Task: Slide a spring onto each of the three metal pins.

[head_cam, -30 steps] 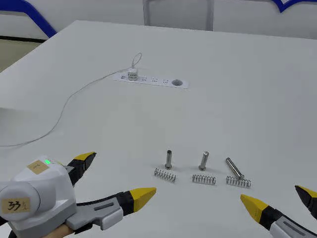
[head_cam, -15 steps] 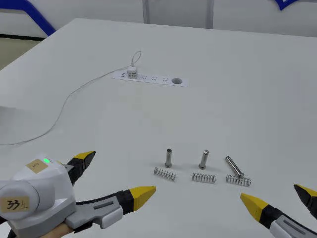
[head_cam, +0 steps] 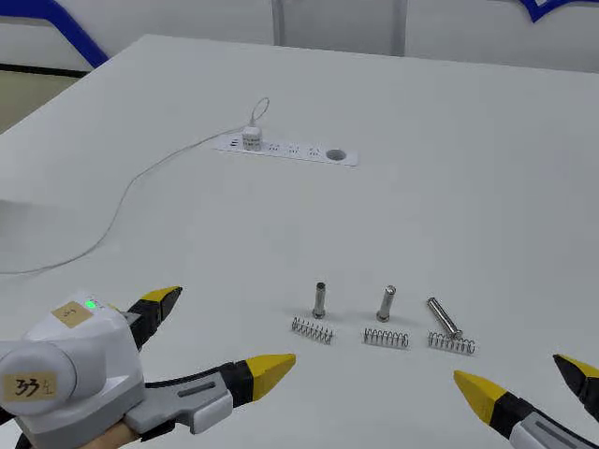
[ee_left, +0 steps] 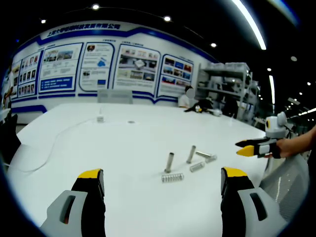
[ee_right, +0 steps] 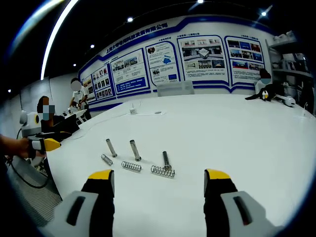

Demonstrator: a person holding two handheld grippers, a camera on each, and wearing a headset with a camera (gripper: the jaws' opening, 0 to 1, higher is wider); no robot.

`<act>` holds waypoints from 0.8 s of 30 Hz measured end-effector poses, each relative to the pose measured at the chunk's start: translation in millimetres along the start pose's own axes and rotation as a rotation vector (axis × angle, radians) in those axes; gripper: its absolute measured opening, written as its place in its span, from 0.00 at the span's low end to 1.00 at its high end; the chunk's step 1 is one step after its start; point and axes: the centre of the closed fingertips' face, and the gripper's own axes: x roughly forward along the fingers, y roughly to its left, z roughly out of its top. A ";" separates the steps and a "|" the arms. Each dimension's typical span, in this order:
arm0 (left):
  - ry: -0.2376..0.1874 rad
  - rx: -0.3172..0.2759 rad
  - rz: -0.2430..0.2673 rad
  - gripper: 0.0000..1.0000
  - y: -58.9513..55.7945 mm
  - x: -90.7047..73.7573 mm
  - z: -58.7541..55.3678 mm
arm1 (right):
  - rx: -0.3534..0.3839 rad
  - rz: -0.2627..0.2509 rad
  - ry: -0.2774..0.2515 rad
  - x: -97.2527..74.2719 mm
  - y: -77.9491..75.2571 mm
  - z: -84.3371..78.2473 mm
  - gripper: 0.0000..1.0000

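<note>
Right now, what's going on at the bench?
A person holds the left gripper and right gripper open and empty above the near edge of the table. The left pin and middle pin stand upright; the right pin lies on its side. The left spring, middle spring and right spring lie in front of them, none on a pin yet.

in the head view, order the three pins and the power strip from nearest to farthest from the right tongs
1. Lying pin, rightmost in the row, closest to the right tongs.
2. Middle pin, standing, centre of the row.
3. Left pin, standing, left end.
4. Power strip, far back beyond the row.
</note>
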 end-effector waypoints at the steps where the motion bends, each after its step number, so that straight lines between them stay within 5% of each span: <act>1: 0.000 0.000 0.000 1.00 0.2 -0.1 -0.2 | 0.000 0.000 0.001 0.0 0.1 -0.2 0.75; 24: 0.006 0.001 -0.001 1.00 0.1 0.1 -1.7 | -0.018 0.009 0.008 -0.7 0.9 0.4 0.67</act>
